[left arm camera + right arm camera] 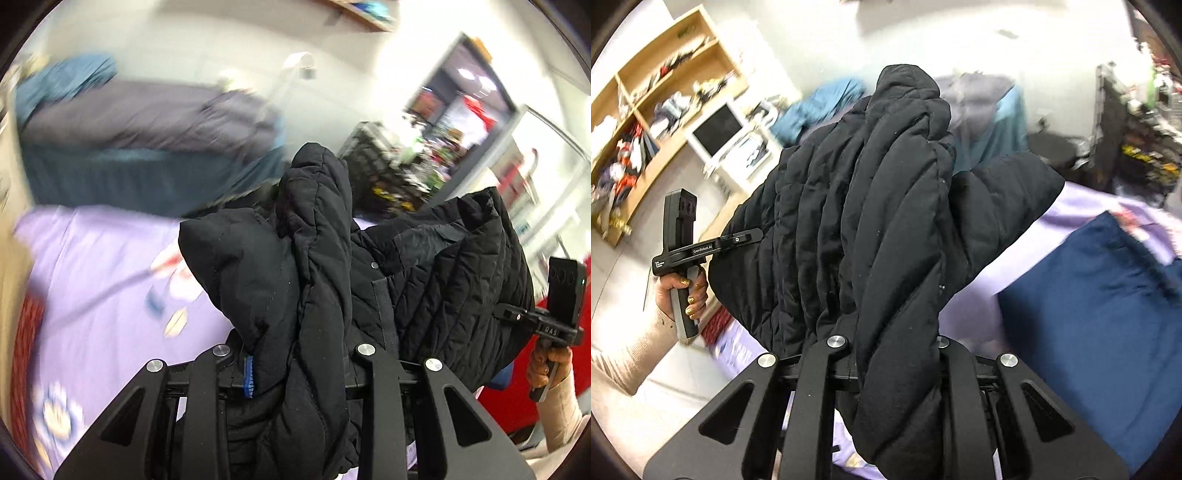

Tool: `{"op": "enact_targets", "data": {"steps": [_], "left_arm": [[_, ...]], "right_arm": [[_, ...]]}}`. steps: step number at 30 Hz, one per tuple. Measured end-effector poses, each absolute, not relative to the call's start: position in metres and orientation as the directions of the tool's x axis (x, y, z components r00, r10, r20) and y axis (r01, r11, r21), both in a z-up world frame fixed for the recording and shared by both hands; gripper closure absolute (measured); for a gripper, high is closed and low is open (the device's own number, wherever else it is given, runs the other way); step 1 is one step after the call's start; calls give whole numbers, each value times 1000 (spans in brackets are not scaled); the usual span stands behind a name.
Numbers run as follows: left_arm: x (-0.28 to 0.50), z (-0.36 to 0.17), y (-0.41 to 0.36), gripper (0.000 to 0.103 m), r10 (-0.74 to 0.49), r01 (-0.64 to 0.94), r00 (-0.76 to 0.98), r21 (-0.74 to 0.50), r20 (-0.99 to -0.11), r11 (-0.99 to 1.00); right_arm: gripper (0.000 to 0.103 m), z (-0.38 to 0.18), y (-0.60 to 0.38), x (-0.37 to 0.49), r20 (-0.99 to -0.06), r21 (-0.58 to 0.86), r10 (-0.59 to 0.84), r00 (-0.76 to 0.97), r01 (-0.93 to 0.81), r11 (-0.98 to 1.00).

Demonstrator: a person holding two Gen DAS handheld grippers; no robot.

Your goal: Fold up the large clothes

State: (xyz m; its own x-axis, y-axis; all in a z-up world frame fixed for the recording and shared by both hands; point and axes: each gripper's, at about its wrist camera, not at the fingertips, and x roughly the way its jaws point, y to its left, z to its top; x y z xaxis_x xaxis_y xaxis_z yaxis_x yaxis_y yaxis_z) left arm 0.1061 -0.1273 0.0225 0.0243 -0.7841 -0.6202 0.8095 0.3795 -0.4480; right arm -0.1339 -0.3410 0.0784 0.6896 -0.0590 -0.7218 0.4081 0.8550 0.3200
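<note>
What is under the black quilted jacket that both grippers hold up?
Under the black quilted jacket lies a lilac printed bedsheet, with a dark blue cloth on it to the right. The jacket hides the sheet directly beneath.

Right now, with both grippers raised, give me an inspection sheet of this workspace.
Surface: lilac printed bedsheet, partly bare.
Job's things: black quilted jacket, bunched and lifted off the bed, draped over both grippers.
Clutter: navy fabric lying on the sheet; red patterned cloth at the bed edge.
Grippers: left gripper and right gripper each hold jacket fabric between their fingers; fingertips hidden by it.
Cables: nothing seen.
Surroundings: wooden shelf full of items, white monitor, second bed with grey cover; background blurred.
</note>
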Motion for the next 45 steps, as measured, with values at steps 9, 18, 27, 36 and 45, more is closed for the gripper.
{"op": "enact_targets", "data": {"steps": [9,18,27,36,45], "left_arm": [[20,84,-304,75,-836,909,-187,-414,-516,53],[-67,33,-466,74,-727,879,-360,-475,-585,-53],[-48,-41,-502,57,-621,866,-310,-483,-720,128],[-39,-62,-516,21,-597,879,-232,-429,-768,209],[-15,-51,-501,6,-612,874,-160,-399,-774,277]], "right_arm": [[89,134,-421,-305,-640,271,-421,642,702,659],[89,104,-468,-468,-672,304,-602,432,902,307],[85,-12,-502,-574,-690,586,-563,454,808,-66],[75,-40,-513,-592,-657,671,-562,503,730,-131],[47,-53,-506,-594,-660,679,-578,480,710,-186]]}}
